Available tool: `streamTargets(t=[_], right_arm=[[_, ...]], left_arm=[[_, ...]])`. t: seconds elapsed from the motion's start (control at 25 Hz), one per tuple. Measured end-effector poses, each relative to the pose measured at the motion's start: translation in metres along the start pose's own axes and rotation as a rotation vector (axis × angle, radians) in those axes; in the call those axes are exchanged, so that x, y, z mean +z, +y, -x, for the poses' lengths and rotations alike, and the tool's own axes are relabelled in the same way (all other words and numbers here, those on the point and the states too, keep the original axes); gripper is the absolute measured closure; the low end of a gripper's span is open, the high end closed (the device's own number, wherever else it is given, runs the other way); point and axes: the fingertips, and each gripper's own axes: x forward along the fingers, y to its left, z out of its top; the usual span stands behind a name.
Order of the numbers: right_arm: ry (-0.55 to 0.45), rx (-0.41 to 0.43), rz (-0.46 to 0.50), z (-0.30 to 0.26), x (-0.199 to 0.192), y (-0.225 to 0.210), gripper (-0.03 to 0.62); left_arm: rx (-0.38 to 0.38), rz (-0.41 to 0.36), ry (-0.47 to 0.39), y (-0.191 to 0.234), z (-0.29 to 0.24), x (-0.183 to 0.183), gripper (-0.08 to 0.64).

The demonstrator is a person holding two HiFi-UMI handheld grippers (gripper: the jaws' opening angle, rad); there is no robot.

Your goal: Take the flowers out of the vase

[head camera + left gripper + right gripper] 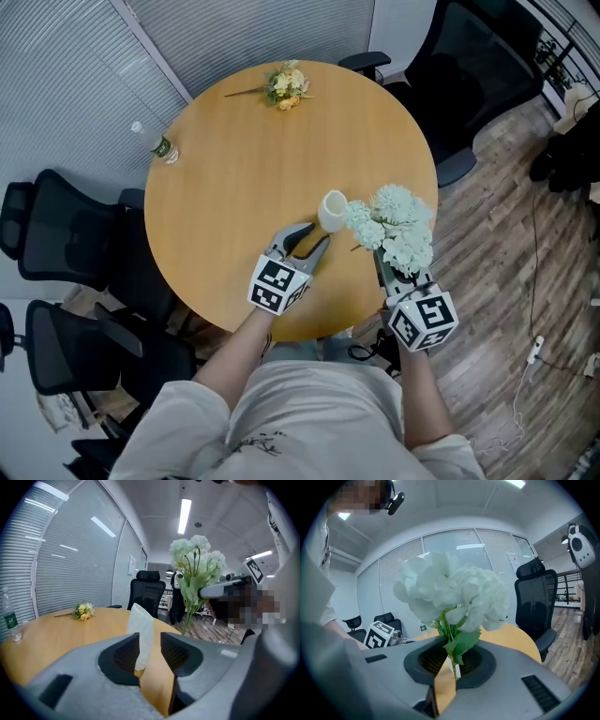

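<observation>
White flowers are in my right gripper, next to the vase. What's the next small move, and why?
Probably carry the white flowers over bare table and lay them down: the right gripper is shut on their stem, the stem end hangs clear of the vase, and a yellow bouquet already lies on the table.

Counter (pixel 234 187): round, with a smooth top of light wood; seen from above, the person covers part of its near edge.
Bunch of flowers (pixel 285 86): small, yellow and cream with green leaves. It lies on its side near the far edge, stem pointing left.
Bottle (pixel 161 145): clear plastic with a green label, standing upright close to the left edge, well apart from the bunch.
Vase (pixel 333 211): white, on the near right part of the top. Its foot is hidden, so whether it rests on the wood cannot be told.
</observation>
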Motion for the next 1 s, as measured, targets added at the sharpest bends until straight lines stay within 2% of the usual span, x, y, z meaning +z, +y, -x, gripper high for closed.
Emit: streamTargets(t=[0.16,0.32,0.48,0.72,1.0], right_arm=[[0.013,0.002,-0.004,0.009,0.004,0.008,0.548],[0.018,0.003,0.005,0.014,0.006,0.017,0.546],[0.026,-0.001,0.010,0.018,0.006,0.021,0.547],[0.038,0.000,0.025,0.024,0.006,0.024,0.546],[0.029,0.013,0.031,0.031,0.012,0.031,0.548]], left_arm=[[0.017,-0.007,-0.048,-0.009,0.023,0.021,0.470],[0.003,-0.016,-0.091,-0.022,0.040,0.037,0.511],[-0.005,-0.013,-0.085,-0.030,0.052,0.040,0.544],[-0.028,0.039,-0.035,-0.042,0.063,0.035,0.549],[-0.035,0.004,-0.041,-0.055,0.076,0.044,0.549]])
